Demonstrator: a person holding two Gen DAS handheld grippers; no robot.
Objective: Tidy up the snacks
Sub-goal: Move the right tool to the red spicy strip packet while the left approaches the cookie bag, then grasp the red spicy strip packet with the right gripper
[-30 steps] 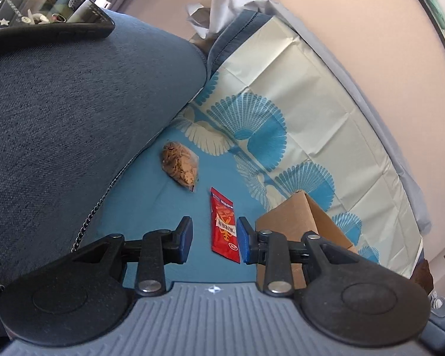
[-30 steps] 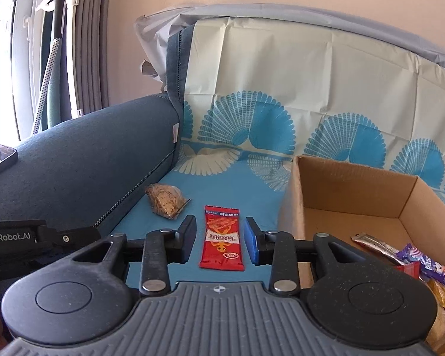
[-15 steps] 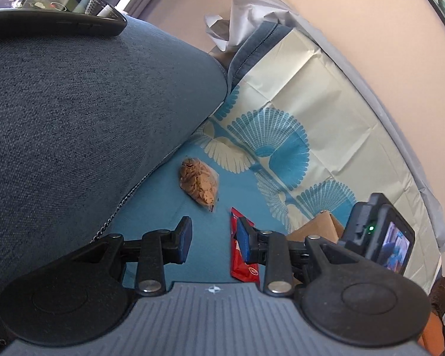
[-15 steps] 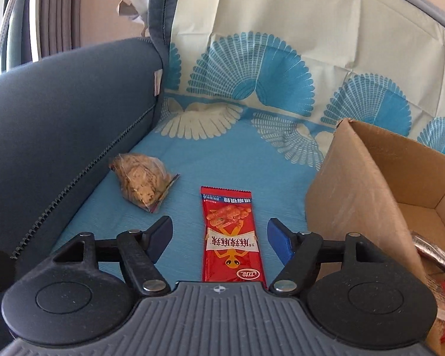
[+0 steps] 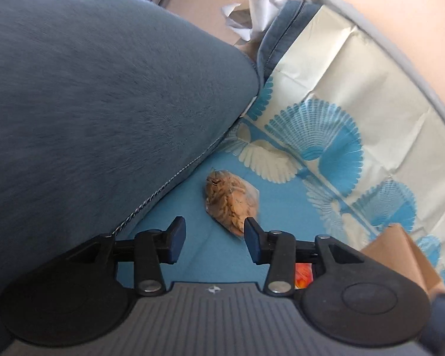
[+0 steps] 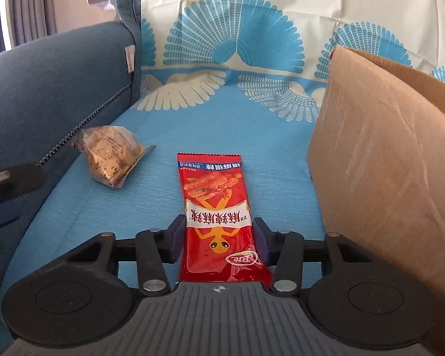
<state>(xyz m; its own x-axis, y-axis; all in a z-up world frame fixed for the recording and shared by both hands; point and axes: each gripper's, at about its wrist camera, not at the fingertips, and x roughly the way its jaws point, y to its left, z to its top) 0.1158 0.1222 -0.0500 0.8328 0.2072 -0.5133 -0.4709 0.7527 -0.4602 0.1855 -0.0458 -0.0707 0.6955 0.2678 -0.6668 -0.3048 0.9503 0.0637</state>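
Observation:
A red snack packet [image 6: 216, 207] lies flat on the blue sofa cover. My right gripper [image 6: 219, 240] is open and low over it, one finger on each side of its near half. A clear bag of brown crackers [image 6: 109, 157] lies to the left by the armrest; it also shows in the left wrist view [image 5: 228, 201]. My left gripper [image 5: 212, 238] is open and empty, just short of the cracker bag. A sliver of the red packet [image 5: 302, 276] shows under its right finger. The cardboard box [image 6: 385, 178] stands at the right.
The dark blue sofa armrest [image 5: 89, 118] rises on the left, close to the cracker bag. The fan-patterned cover [image 6: 237, 44] drapes the sofa back. The box corner [image 5: 400, 252] sits right of my left gripper. Part of the left gripper [image 6: 6, 184] shows at the left edge.
My right gripper moved forward and down until its fingers straddle the red packet. My left gripper opened wider and shifted left toward the cracker bag.

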